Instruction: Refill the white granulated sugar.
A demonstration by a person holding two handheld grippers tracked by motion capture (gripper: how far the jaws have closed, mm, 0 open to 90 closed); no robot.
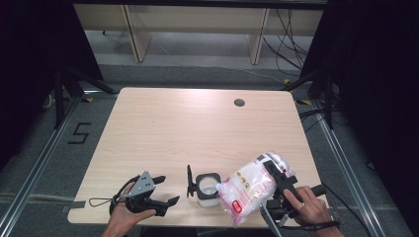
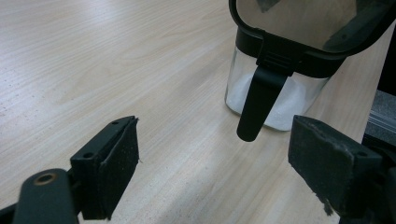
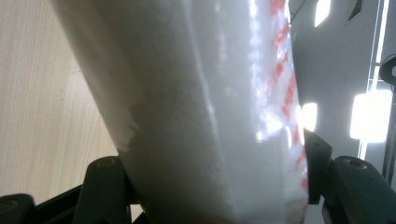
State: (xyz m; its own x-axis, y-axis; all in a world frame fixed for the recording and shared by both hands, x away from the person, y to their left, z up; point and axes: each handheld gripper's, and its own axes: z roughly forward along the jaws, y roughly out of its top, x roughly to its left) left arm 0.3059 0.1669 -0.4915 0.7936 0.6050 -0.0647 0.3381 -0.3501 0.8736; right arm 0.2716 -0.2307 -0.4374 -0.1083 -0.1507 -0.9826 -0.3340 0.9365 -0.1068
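A clear jar [image 1: 207, 191] with a black rim and a flipped-open lid [image 1: 189, 180] stands near the table's front edge, with white grains [image 2: 280, 105] at its bottom. My right gripper [image 1: 277, 177] is shut on a white plastic bag with red print [image 1: 249, 186], tilted so its lower corner reaches over the jar's mouth. In the right gripper view the bag [image 3: 205, 116] is squeezed between both jaws. My left gripper [image 1: 165, 190] rests open to the left of the jar, with nothing between its pads [image 2: 119, 158]. The jar's lid latch [image 2: 259, 100] hangs down in front of it.
The light wooden table [image 1: 173, 128] has a round cable hole [image 1: 239, 102] at the back right. Dark curtains and stand legs flank the table, and cables lie on the floor behind it.
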